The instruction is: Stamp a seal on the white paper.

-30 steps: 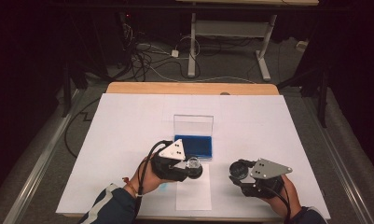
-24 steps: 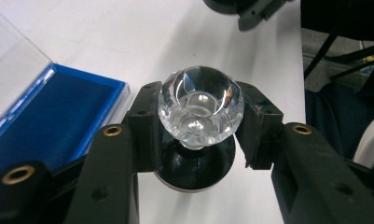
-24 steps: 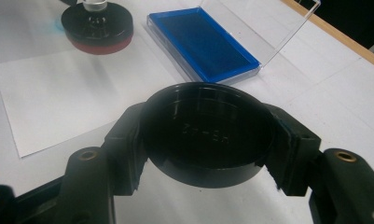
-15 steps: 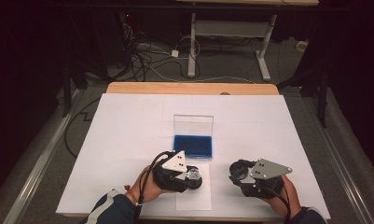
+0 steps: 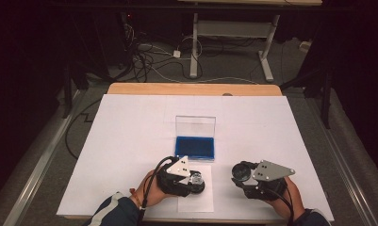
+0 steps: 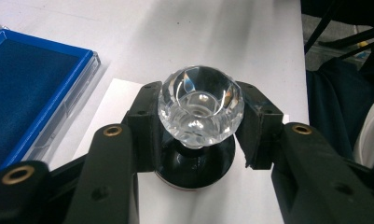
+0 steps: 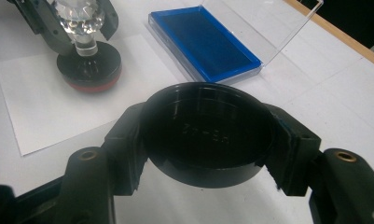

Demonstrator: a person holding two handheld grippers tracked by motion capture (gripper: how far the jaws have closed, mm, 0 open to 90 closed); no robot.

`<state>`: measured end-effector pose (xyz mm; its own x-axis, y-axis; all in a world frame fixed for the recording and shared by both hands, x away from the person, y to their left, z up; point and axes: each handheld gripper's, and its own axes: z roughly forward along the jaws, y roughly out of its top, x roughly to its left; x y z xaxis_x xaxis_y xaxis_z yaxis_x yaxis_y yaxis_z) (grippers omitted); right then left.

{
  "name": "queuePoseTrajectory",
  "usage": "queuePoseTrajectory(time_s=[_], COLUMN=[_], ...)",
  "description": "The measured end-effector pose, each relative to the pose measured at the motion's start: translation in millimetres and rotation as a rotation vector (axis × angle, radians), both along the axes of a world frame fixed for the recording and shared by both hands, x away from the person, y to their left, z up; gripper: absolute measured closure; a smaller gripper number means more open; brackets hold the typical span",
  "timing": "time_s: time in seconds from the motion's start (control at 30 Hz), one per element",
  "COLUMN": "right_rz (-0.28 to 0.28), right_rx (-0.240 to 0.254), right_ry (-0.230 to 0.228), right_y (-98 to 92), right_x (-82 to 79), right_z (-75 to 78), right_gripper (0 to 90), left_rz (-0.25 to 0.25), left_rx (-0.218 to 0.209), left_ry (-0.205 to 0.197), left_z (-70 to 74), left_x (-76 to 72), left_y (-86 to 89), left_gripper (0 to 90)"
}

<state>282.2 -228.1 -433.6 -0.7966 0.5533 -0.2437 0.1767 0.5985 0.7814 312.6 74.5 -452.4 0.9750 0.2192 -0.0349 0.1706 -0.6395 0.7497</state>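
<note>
A stamp with a faceted clear knob [image 6: 201, 103] and a round black base with a red underside [image 7: 88, 69] stands on a white sheet of paper [image 5: 196, 194]. My left gripper [image 6: 199, 126] is shut on the knob, one black pad on each side. In the high view this gripper [image 5: 192, 179] sits over the sheet near the table's front edge. My right gripper [image 7: 208, 135] is shut on a round black cap [image 7: 208, 130], held hollow side up just above the table, right of the sheet [image 5: 243, 173].
An ink pad case with a blue pad [image 5: 194, 146] and a raised clear lid [image 5: 195, 126] lies just beyond the sheet. White paper covers the table [image 5: 130, 122], with a wooden edge [image 5: 191, 89] at the far side. Cables and desk legs lie on the floor behind.
My left gripper has come down toward the front edge with the stamp, which now rests on the white sheet. The right gripper has stayed still with the cap.
</note>
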Motion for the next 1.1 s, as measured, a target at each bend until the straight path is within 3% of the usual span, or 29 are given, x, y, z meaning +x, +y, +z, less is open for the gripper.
queuePoseTrajectory(time_s=[0.4, 0.6, 0.87, 1.1], right_rz=[0.001, 0.003, 0.003, 0.003], right_rx=[-0.002, -0.004, -0.004, -0.005], right_ry=[0.000, 0.000, 0.000, 0.002], right_y=[0.1, 0.0, 0.3, 0.6], right_x=[0.1, -0.1, -0.6, -0.3], right_z=[-0.2, -0.1, -0.1, -0.3], right_gripper=[38.9, 38.9, 38.9, 38.9], left_rz=[0.010, 0.007, 0.016, 0.015], left_rx=[0.010, -0.013, -0.009, 0.006], left_ry=[0.018, 0.030, 0.050, 0.040], left_z=[-7.4, -10.4, -10.4, -9.5], left_x=[3.5, 5.4, 7.0, 5.2], left_y=[0.8, 3.6, 3.2, 1.5], left_gripper=[54.1, 54.2, 54.2, 54.3])
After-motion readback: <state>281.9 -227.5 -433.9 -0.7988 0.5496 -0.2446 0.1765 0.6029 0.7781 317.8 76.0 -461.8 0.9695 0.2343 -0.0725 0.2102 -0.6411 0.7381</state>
